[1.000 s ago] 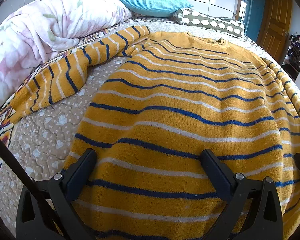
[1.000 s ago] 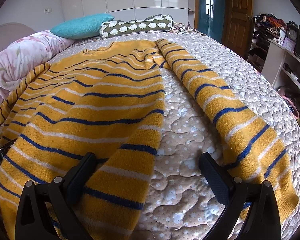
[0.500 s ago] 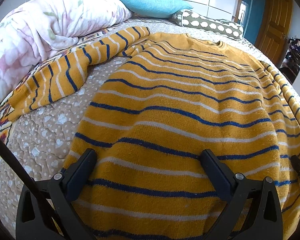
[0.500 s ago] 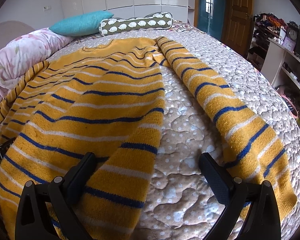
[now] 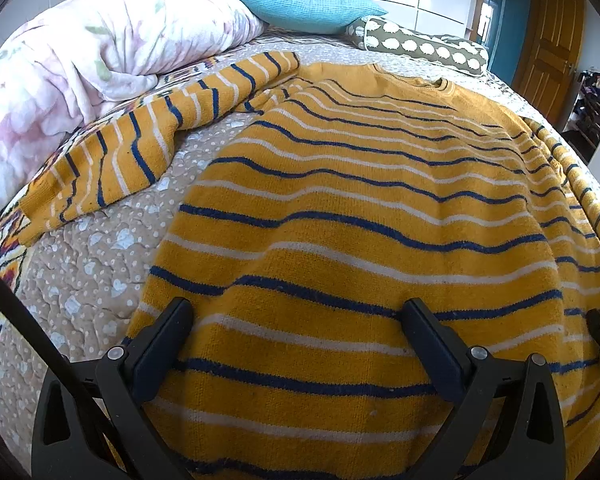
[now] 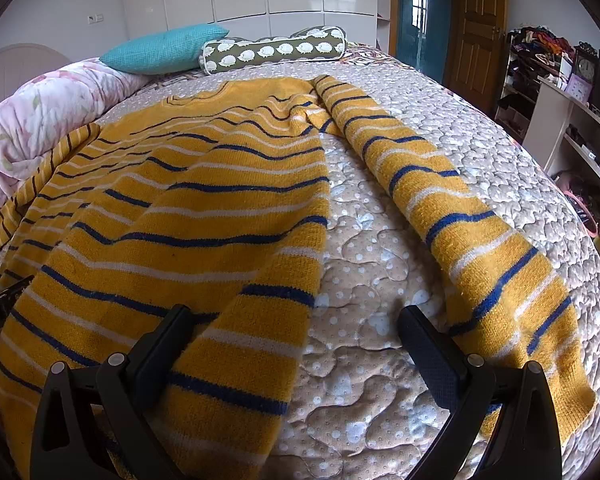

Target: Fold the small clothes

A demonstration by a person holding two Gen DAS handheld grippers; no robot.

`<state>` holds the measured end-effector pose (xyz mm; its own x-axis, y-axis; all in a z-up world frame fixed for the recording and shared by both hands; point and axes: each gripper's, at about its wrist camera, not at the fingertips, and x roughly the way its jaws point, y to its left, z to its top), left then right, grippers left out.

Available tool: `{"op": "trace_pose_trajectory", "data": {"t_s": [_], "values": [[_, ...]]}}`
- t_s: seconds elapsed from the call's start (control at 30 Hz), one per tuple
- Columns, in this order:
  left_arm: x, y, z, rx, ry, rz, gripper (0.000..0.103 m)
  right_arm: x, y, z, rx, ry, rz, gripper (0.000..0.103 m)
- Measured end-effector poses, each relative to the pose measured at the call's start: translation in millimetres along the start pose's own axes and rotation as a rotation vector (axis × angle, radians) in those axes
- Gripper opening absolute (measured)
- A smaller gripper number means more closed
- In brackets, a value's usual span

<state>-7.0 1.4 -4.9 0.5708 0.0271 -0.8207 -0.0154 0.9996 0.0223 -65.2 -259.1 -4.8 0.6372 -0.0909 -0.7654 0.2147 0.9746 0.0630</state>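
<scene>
A yellow sweater [image 5: 340, 208] with blue and white stripes lies spread flat on the bed, collar far from me. Its left sleeve [image 5: 140, 148] stretches out to the left toward the duvet. Its right sleeve [image 6: 460, 220] lies out to the right on the quilt. My left gripper [image 5: 296, 320] is open, low over the sweater's hem on the left side. My right gripper [image 6: 292, 328] is open over the hem's right corner, its left finger on the knit and its right finger over bare quilt. Neither holds anything.
A beige quilted bedspread [image 6: 364, 280] covers the bed. A pink floral duvet [image 5: 80, 72] is bunched at the left. A teal pillow [image 5: 308, 8] and a patterned bolster [image 6: 276, 50] lie at the head. Shelves and a desk [image 6: 572, 120] stand beyond the right bed edge.
Both grippers have shifted slightly; the view of the sweater has slid a little. Jaws stay open and the sweater has not moved.
</scene>
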Motion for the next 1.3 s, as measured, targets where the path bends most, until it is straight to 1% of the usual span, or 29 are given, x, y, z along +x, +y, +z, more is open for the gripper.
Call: {"op": "trace_pose_trajectory", "data": {"t_s": [1.3], "values": [[0.8, 0.1, 0.8, -0.007, 0.004, -0.011, 0.103, 0.2, -1.1, 0.4, 0.004, -0.006, 0.003, 0.103]]}}
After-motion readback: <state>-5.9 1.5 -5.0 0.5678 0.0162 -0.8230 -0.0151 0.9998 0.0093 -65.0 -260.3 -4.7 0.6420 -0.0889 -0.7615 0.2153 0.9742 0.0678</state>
